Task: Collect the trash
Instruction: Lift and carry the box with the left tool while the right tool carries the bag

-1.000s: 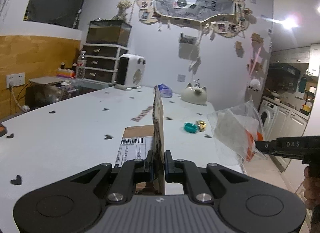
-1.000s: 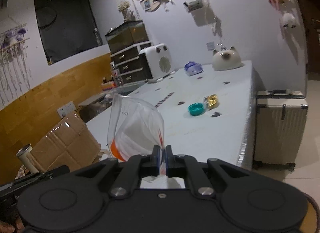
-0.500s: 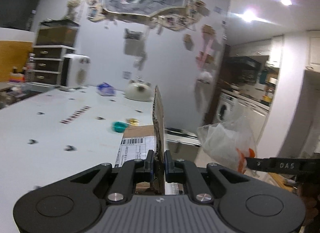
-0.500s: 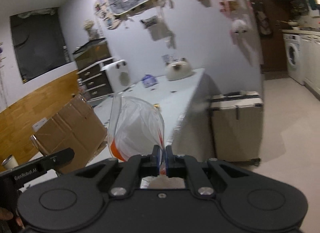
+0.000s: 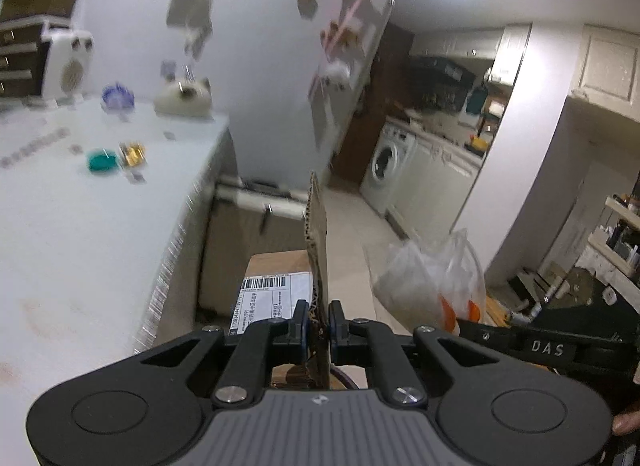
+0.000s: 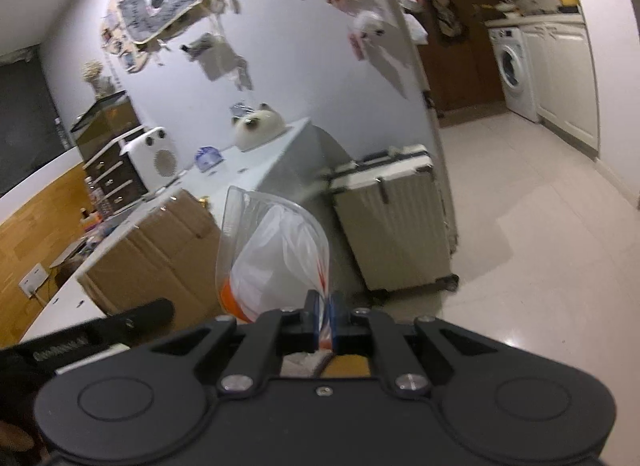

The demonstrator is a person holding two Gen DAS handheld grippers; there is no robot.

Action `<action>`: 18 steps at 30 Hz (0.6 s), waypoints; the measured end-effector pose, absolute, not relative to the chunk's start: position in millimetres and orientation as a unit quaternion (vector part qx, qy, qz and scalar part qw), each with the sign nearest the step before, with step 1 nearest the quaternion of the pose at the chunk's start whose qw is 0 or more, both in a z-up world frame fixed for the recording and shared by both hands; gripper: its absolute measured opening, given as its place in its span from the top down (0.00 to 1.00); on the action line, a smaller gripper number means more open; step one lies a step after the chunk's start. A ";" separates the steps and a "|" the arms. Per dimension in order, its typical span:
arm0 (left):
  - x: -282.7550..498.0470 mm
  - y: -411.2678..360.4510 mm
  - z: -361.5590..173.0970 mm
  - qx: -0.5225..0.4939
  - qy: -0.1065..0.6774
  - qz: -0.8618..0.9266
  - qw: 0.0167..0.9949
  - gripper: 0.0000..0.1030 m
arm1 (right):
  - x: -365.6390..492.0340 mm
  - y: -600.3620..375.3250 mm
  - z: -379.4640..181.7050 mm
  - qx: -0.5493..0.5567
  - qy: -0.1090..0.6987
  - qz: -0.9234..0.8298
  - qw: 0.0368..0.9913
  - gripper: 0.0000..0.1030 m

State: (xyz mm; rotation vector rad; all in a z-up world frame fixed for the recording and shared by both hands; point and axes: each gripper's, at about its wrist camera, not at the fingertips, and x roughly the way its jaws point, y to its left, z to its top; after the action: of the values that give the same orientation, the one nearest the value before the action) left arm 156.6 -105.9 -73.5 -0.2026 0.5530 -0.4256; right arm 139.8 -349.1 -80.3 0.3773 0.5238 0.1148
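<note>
While the left gripper [image 5: 318, 320] is clamped on a cardboard box [image 5: 316, 234] and the right gripper [image 6: 325, 318] pinches a clear plastic bag [image 6: 276, 250], both held in the air, a suitcase [image 6: 394, 225] stands beside the white table [image 5: 80, 225] ahead.

text: "DAS" on right claw [image 5: 547, 347] | barcode label on cardboard box [image 5: 276, 266], print too small to read

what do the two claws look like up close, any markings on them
Both are matte black with two round discs and silver screws on the linkage. The left claw has a ribbed grey centre panel; the right claw is all black, its side marked DAS in white.
</note>
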 end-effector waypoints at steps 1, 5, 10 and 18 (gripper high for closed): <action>160.5 -114.4 -82.9 -0.101 0.283 -0.209 0.931 0.90 | 140.1 -353.6 -84.6 0.188 0.261 0.053 0.945 0.95; 176.5 -142.1 -120.5 -0.115 0.333 -0.215 0.911 0.90 | 142.2 -370.5 -103.5 0.198 0.278 0.042 0.939 0.95; 198.0 -165.1 -168.1 -0.125 0.385 -0.219 0.888 0.90 | 147.7 -388.0 -128.1 0.209 0.304 0.027 0.929 0.95; 250.6 -184.0 -245.0 -0.137 0.441 -0.227 0.858 0.90 | 169.5 -396.3 -155.8 0.214 0.336 0.022 0.917 0.95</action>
State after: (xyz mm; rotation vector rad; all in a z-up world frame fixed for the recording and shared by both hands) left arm 250.6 -184.0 -245.0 -0.2869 0.9255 -0.4779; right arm 169.5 -396.3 -155.8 0.4400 0.6903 0.0443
